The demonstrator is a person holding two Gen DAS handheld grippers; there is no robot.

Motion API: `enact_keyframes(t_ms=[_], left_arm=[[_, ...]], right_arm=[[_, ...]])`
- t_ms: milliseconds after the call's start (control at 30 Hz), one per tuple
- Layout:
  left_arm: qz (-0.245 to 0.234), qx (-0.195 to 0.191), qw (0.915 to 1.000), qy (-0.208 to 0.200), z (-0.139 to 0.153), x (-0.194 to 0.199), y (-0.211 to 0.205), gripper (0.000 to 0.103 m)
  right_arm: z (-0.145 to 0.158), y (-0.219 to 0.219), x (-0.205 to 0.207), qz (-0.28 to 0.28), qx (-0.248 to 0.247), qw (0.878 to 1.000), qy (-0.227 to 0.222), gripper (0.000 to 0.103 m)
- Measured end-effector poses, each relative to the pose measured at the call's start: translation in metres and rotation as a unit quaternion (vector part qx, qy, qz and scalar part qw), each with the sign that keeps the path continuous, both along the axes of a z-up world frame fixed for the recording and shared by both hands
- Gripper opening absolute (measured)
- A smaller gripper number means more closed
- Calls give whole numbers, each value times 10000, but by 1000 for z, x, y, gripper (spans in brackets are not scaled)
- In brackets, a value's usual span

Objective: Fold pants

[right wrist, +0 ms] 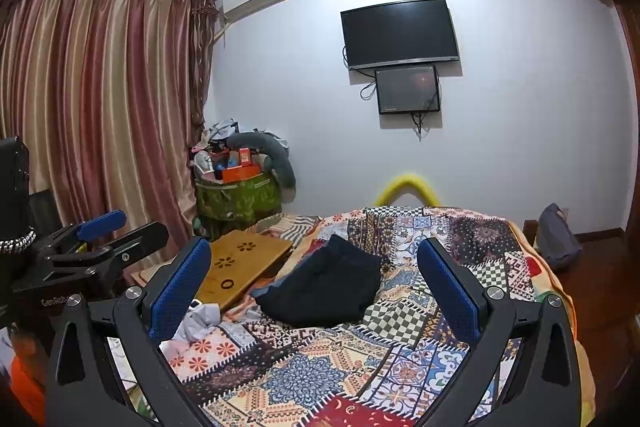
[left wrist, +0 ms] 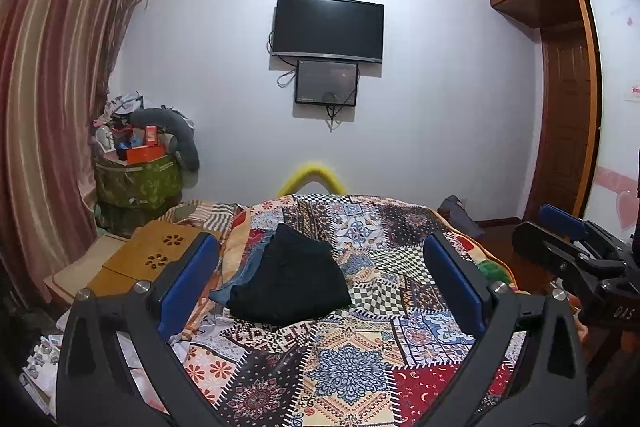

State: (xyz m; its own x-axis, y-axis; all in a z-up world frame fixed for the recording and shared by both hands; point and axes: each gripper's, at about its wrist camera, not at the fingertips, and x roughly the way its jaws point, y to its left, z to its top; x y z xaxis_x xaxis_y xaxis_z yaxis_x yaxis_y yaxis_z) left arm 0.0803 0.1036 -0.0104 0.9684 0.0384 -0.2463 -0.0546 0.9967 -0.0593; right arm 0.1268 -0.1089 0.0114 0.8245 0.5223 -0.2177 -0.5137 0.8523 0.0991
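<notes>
Both wide apart, empty: left gripper (left wrist: 320, 283), right gripper (right wrist: 316, 283); folded black pants (left wrist: 290, 281) on quilt (left wrist: 360, 355), 12 o'clock.

One black pants (left wrist: 288, 287), perhaps one jeans (left wrist: 244, 267), two screens (left wrist: 328, 27).

On your right tool (left wrist: 560, 227), seen at the edge of the left wrist view, the black body carries the white letters "DAS". On your left tool (right wrist: 100, 223), seen in the right wrist view, you can read "GenRob" before the rest is cut off.
</notes>
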Motion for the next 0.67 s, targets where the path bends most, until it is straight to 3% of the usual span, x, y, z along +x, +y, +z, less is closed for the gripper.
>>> enact_keyframes(t_ms=[667], left_arm=[[-44,58,10000,62,-3,5,-3,103]], right_arm=[[-4,-1,3,-38,14,10000,60,102]])
